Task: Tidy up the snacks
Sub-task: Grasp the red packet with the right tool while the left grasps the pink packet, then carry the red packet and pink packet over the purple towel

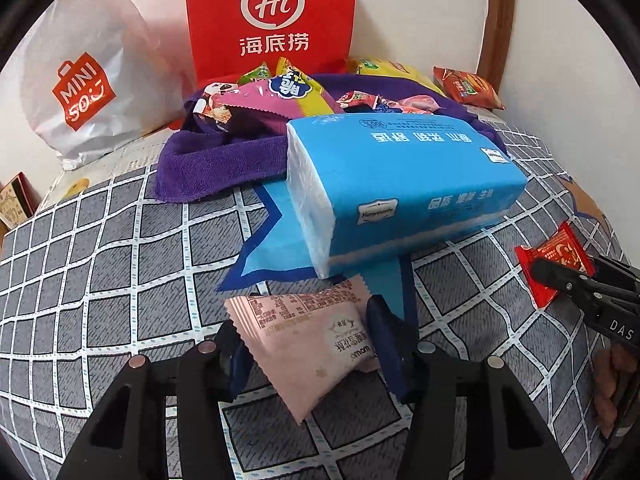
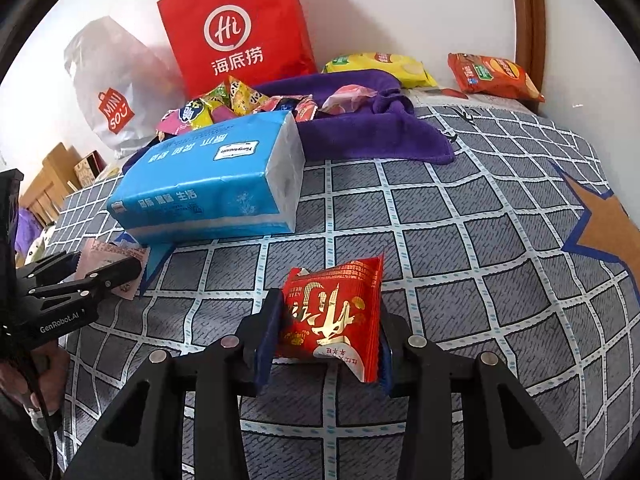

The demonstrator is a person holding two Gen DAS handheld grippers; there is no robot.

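A pink snack packet [image 1: 320, 320] lies on the checked bedsheet [image 1: 120, 260], and my left gripper [image 1: 308, 336] is shut on it, with its blue pads pressing both sides. My right gripper [image 2: 328, 326] is shut on a red snack packet [image 2: 336, 304], which stands upright between its pads. In the left wrist view the right gripper [image 1: 568, 280] holds that red packet [image 1: 560, 256] at the far right. In the right wrist view the left gripper [image 2: 108, 276] holds the pink packet [image 2: 108, 254] at the left. Several loose snacks [image 1: 280, 92] lie piled on a purple towel [image 1: 208, 160] at the back.
A blue tissue pack [image 1: 400, 184] lies between the grippers and the towel. Against the wall stand a red paper bag [image 1: 272, 16] and a white MINISO bag [image 1: 80, 92]. A yellow chip bag [image 2: 380, 66] and an orange chip bag [image 2: 492, 76] lie at the back right.
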